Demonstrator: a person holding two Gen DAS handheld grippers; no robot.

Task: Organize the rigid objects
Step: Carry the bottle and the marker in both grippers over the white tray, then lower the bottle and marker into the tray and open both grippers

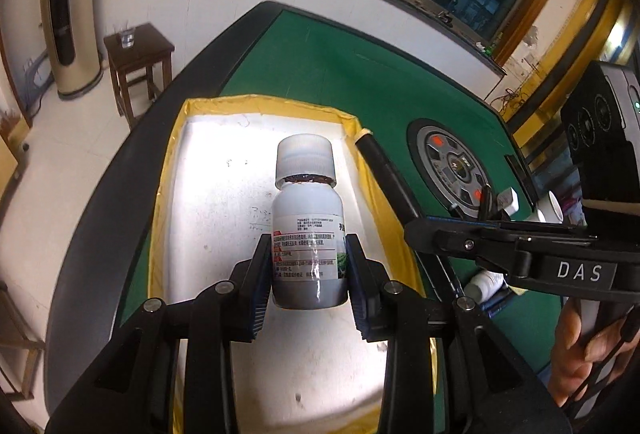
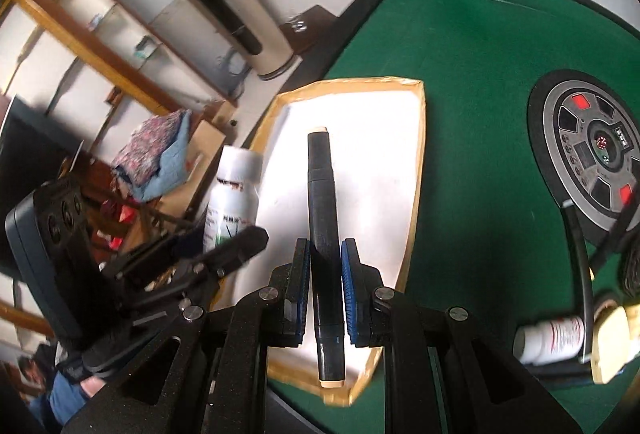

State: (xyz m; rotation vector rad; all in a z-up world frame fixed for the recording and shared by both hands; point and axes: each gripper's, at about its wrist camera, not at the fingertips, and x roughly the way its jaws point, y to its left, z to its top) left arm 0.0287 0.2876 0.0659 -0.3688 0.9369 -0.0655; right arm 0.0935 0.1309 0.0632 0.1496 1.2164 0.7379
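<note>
Two claws hang over one white tray [image 1: 224, 170] with yellow taped rims, which lies on the green table [image 1: 340, 74]. Clenched between the left gripper's [image 1: 308, 274] blue pads, a white bottle [image 1: 307, 234] with a white cap and dark contents points away from the claw, the tray floor beneath and ahead of it. Just to its right, the right gripper [image 2: 325, 290] grasps a black marker [image 2: 324, 234] around its middle, both pale ends sticking out past the pads, above the same tray.
</note>
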